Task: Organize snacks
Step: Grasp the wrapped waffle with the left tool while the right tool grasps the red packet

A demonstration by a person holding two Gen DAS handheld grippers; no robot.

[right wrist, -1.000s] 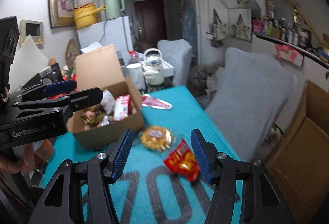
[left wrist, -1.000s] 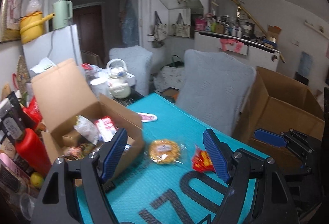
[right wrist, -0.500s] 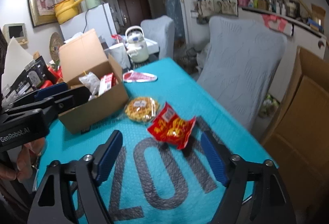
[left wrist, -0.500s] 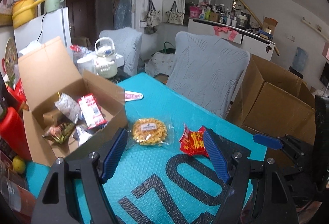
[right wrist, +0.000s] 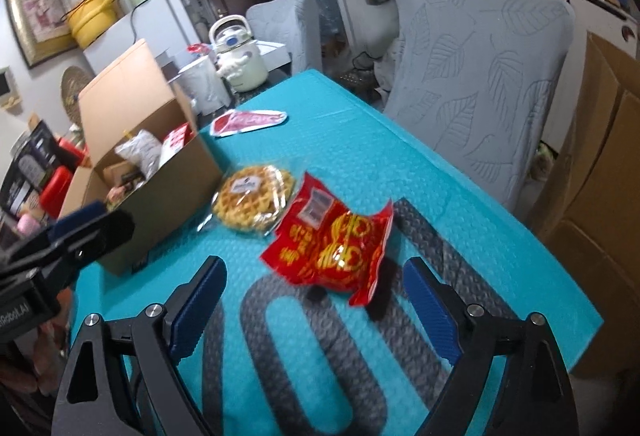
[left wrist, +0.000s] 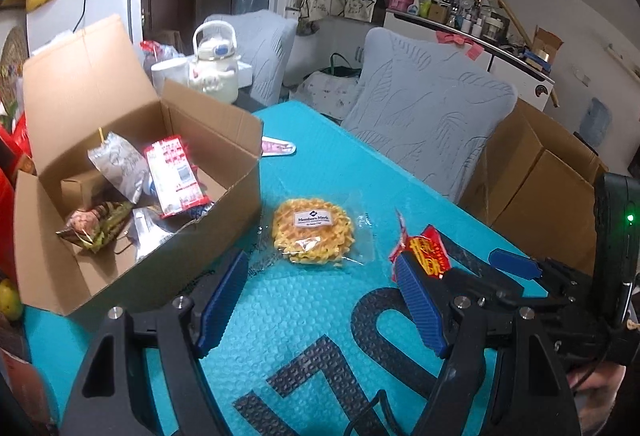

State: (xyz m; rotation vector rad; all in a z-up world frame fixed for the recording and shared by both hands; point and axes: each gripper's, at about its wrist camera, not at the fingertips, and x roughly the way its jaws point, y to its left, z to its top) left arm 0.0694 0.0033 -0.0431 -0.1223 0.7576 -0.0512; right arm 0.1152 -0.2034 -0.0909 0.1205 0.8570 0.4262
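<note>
The teal worktop carries an open cardboard box already holding several snacks. Just beside the box lies a wrapped waffle, then the red snack bag. The right gripper, jaws just opened wide and empty, lines up on the bag, probably for boxing; the left gripper, fairly wide and empty, faces the waffle.

Red snack packet, teal mat

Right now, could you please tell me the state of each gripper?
Left gripper: open, holding nothing; waffle pack lies ahead.
Right gripper: open, just been opening, holding nothing; red snack bag lies untouched ahead.
</note>
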